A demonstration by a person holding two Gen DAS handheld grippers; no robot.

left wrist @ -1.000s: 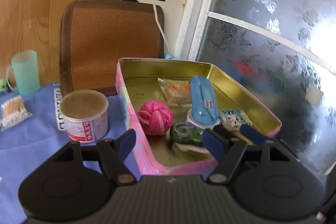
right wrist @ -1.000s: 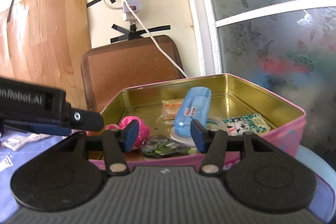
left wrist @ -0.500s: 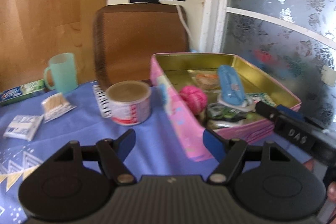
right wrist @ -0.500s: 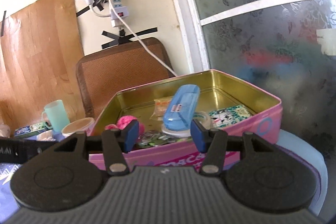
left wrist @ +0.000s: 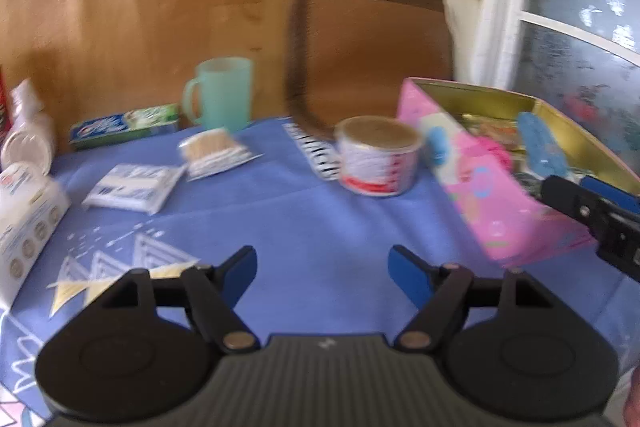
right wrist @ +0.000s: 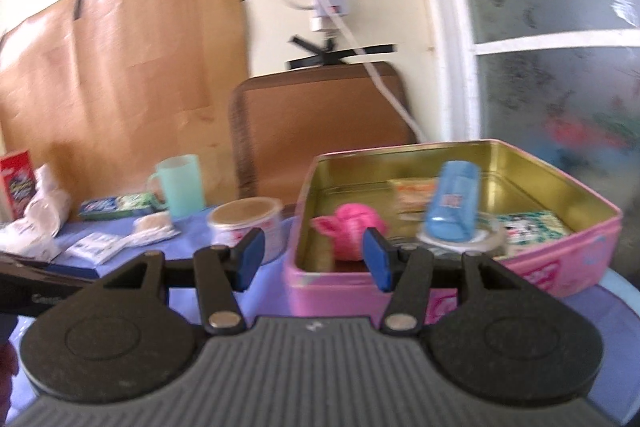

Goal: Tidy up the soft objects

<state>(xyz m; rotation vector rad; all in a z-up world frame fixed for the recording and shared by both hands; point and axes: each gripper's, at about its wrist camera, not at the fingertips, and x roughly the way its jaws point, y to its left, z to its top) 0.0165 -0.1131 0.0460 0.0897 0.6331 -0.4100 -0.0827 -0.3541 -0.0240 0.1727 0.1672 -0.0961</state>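
On the blue-clothed bench (left wrist: 320, 219), the left gripper (left wrist: 322, 269) hangs with empty jaws opening; the right gripper (right wrist: 313, 259) holds jaws apart before the pink tin (right wrist: 520, 267).

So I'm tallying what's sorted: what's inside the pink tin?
Inside the pink tin: a pink ball, blue case, snack packet, patterned packet. Its near wall hides the rest.

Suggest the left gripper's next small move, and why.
Probably ease forward toward the cotton-swab packet: the left gripper, jaws opening and empty, faces soft packets on the blue cloth, outside the pink tin.
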